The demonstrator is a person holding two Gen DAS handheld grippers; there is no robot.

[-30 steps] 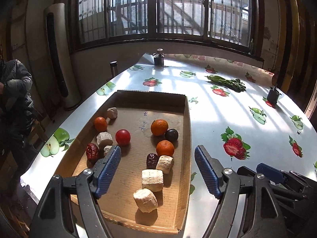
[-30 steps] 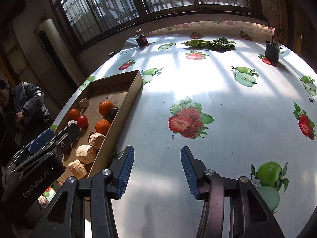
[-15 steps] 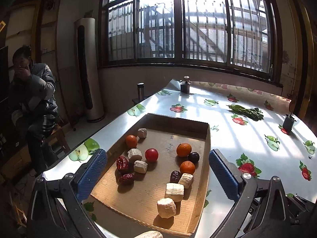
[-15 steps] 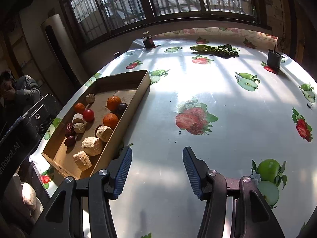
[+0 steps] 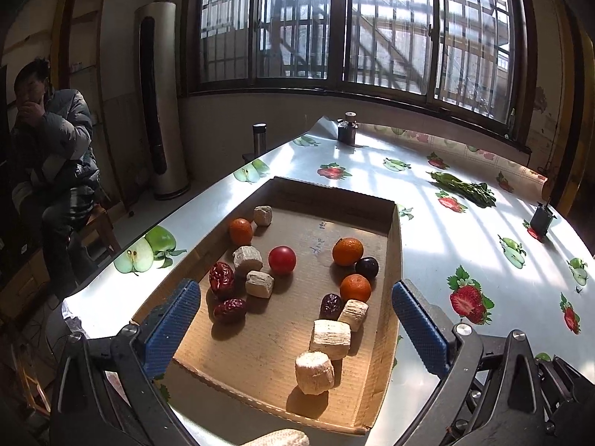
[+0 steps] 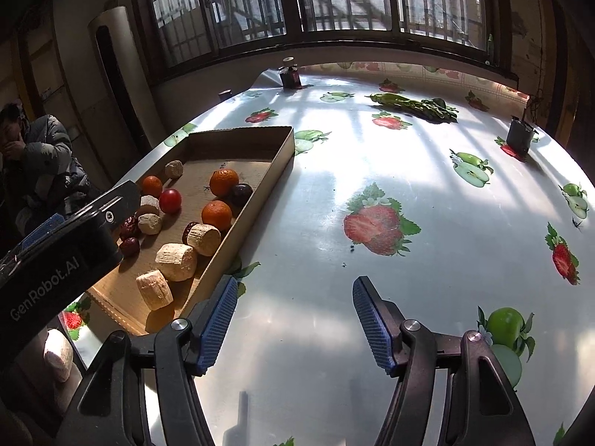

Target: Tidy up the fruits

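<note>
A shallow cardboard tray (image 5: 394, 260) lies on the table and holds loose items. Among them are three oranges (image 5: 347, 251), a red tomato (image 5: 282, 259), a dark plum (image 5: 367, 267), three red dates (image 5: 221, 278) and several pale cut chunks (image 5: 330, 338). My left gripper (image 5: 293, 290) hovers over the tray's near end, open wide, with nothing between its pads. My right gripper (image 6: 293, 286) hangs over bare tablecloth to the right of the tray (image 6: 260, 200); its jaws are opening and nothing is between them. One pale chunk (image 6: 57, 349) sits outside the tray's near edge.
The tablecloth (image 6: 372, 148) is shiny with printed fruit. A bunch of green vegetables (image 5: 465, 187) and two small dark pots (image 5: 347, 132) (image 5: 541, 219) stand far back. A person (image 5: 52, 156) sits off the table's left edge, beside a metal flask (image 5: 259, 139).
The left gripper's jaws have spread much wider and it has drawn back, showing the whole tray. The right gripper's jaws have widened and it has shifted slightly over the tablecloth.
</note>
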